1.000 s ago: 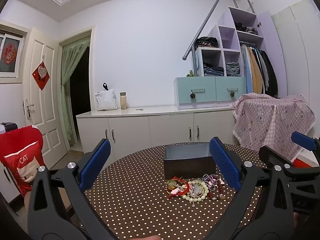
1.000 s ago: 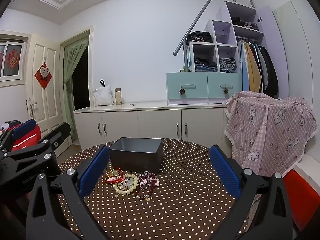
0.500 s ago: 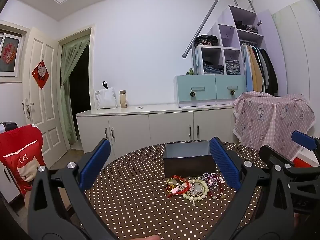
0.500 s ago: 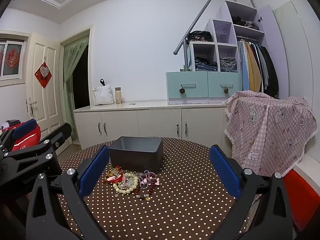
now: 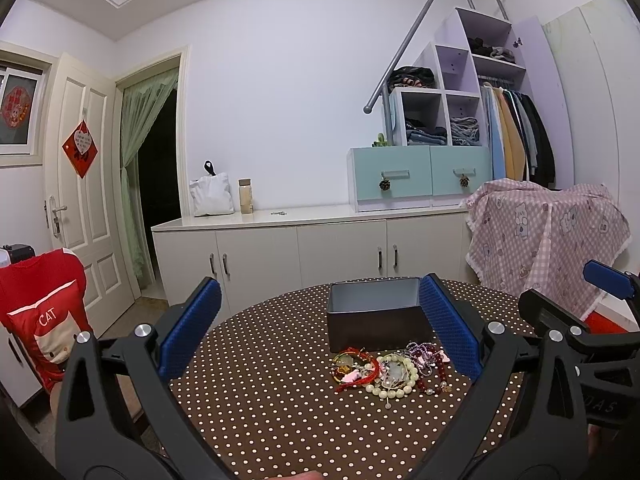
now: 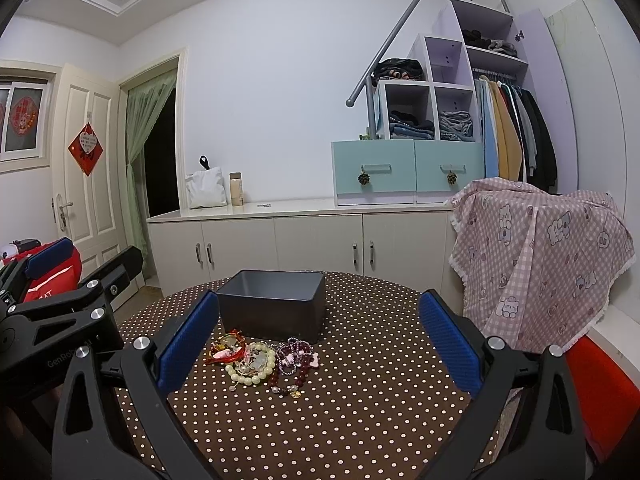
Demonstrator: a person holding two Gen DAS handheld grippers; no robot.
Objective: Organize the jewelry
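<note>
Both claws hang above the near edge of the round table [image 5: 256, 384], and both are spread wide with nothing between their blue pads. The left gripper [image 5: 320, 332] holds no item and touches nothing; the right gripper [image 6: 320, 334] is just as wide and just as empty. They sit side by side, the left one's black frame showing at the left border of the right wrist view.

The jewelry pile [image 5: 390, 368] lies on the dotted brown cloth toward the middle of the table, a tangle of pieces: a pale green bead bracelet [image 6: 251, 369], a red cord bracelet [image 6: 226, 354] on its left, and purple and dark red bead strands [image 6: 294, 354] on its right. Just behind the heap, touching or nearly touching it, stands an open dark box [image 6: 274, 306] with a grey interior; I cannot see anything inside it.

Past the far edge of the table runs a low white cabinet [image 5: 304, 256]. To the right a pink checked cloth [image 6: 540, 264] drapes over something beside the table, and a red chair cover [image 5: 38, 320] stands off to the left. Nothing lies between the claws and the pile.
</note>
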